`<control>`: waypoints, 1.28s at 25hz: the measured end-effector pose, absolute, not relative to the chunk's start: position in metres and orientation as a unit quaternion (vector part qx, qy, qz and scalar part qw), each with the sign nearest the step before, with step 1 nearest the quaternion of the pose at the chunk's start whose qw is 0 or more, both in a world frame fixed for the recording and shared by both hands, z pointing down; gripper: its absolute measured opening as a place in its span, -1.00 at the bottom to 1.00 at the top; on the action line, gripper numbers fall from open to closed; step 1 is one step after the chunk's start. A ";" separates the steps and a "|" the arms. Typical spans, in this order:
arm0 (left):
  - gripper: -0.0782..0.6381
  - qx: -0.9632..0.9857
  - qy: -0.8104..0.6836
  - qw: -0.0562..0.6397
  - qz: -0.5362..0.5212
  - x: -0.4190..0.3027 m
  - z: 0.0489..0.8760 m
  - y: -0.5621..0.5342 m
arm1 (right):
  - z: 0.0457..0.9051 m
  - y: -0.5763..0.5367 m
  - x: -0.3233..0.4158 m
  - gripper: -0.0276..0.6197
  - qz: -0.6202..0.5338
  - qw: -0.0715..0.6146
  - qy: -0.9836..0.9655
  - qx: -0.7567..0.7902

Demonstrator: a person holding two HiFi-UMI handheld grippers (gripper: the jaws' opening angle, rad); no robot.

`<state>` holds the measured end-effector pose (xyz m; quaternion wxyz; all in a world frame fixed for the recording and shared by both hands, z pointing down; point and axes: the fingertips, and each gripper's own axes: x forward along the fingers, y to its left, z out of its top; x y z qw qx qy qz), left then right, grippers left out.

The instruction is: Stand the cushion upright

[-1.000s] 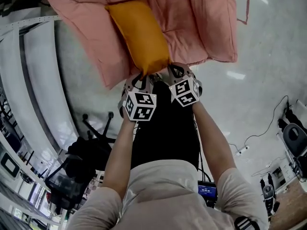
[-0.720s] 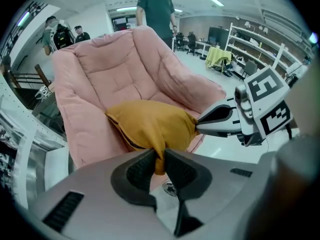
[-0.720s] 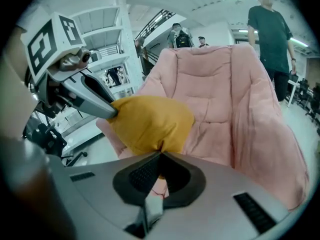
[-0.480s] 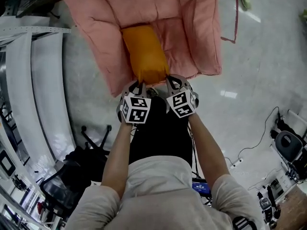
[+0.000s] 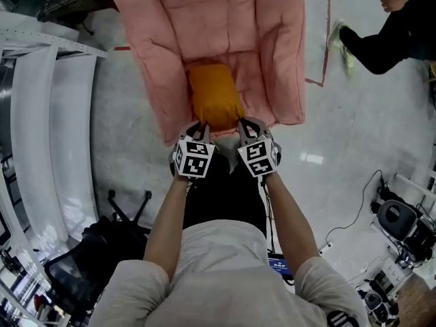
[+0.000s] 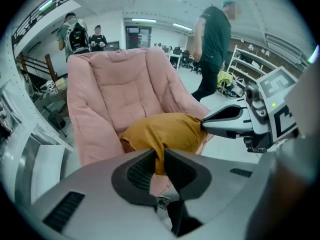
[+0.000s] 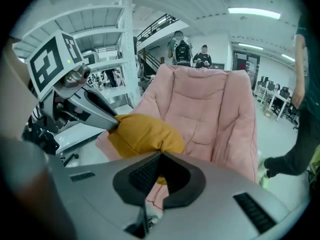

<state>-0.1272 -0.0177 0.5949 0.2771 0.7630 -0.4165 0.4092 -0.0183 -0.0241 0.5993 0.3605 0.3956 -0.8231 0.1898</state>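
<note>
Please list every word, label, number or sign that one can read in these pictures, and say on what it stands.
No text is readable in any view.
Marker cubes: black-and-white square patterns only, no letters.
Small blue screen at the person's waist: too small to read.
Orange cushion and pink armchair: no label visible.

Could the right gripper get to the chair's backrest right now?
Probably not: the right gripper is shut on the orange cushion at its corner, and the backrest lies beyond the cushion.
</note>
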 end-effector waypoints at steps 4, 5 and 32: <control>-0.61 0.776 -0.421 0.288 0.371 -0.130 0.576 -0.027 | 0.579 -0.027 -0.021 -0.87 0.184 0.363 -0.817 0.410; -0.61 0.778 -0.420 0.288 0.367 -0.131 0.571 -0.029 | 0.573 -0.028 -0.022 -0.87 0.183 0.362 -0.815 0.413; -0.61 0.798 -0.404 0.325 0.307 -0.143 0.507 -0.097 | 0.490 -0.110 -0.036 -0.87 0.159 0.389 -0.817 0.395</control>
